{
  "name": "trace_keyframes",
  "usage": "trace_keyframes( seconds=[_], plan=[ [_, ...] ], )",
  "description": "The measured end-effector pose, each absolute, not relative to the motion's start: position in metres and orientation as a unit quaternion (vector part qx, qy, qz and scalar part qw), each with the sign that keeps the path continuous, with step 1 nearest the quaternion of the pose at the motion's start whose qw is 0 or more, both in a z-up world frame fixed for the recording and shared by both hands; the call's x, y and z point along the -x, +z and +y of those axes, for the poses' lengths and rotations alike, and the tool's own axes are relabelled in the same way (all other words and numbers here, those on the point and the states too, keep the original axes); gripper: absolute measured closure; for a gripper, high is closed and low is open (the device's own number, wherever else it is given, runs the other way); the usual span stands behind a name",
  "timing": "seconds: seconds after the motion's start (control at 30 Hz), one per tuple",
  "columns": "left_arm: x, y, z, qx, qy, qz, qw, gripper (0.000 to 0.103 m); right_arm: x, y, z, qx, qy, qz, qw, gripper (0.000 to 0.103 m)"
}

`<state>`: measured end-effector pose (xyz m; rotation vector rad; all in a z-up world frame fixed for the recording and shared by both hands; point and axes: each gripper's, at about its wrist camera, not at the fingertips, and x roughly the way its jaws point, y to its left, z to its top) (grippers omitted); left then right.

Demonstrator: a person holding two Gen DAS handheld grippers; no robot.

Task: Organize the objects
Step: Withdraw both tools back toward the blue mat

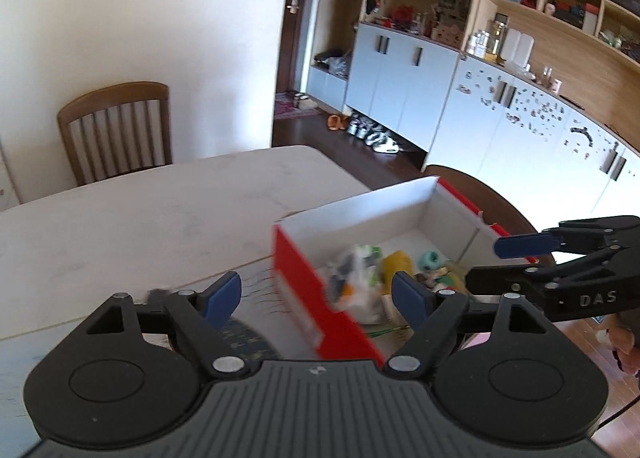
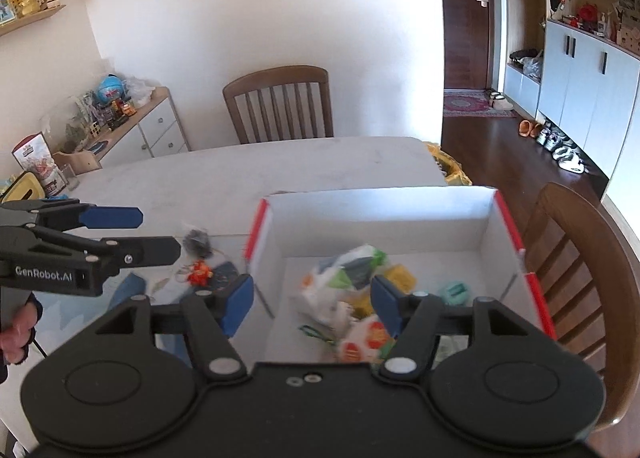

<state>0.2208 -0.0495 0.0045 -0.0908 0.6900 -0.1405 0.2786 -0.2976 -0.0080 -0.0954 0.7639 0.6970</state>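
A red box with a white inside (image 1: 304, 306) (image 2: 516, 234) stands on the table and holds several small toys and packets, among them a clear bag of bits (image 2: 348, 278) (image 1: 356, 278) and a yellow item (image 1: 396, 262). My left gripper (image 1: 320, 294) is open and empty above the box's near left wall. My right gripper (image 2: 312, 302) is open and empty over the box's left side. A small red figure (image 2: 199, 273) and a grey fuzzy item (image 2: 197, 241) lie on the table left of the box.
The pale table (image 1: 140, 218) stretches away behind the box. Wooden chairs stand at the far side (image 2: 280, 102) and to the right (image 2: 580, 278). A sideboard with toys (image 2: 120, 118) is at the left. Cabinets (image 1: 400, 78) line the right wall.
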Motion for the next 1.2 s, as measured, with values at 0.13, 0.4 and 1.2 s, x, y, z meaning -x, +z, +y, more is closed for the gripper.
trace_keyframes(
  seconds=[0.13, 0.4, 1.2],
  plan=[
    [-0.209, 0.004, -0.022, 0.040, -0.052, 0.338, 0.939, 0.017, -0.265, -0.006, -0.275, 0.049, 0.337, 0.358, 0.869, 0.027],
    [-0.197, -0.005, 0.031, 0.043, -0.023, 0.345, 0.937, 0.012, -0.241, -0.012, -0.221, 0.059, 0.348, 0.355, 0.866, 0.014],
    [-0.276, -0.063, 0.101, 0.056, -0.009, 0.385, 0.921, 0.001, -0.236, -0.091, -0.097, 0.090, 0.334, 0.385, 0.855, 0.011]
  ],
)
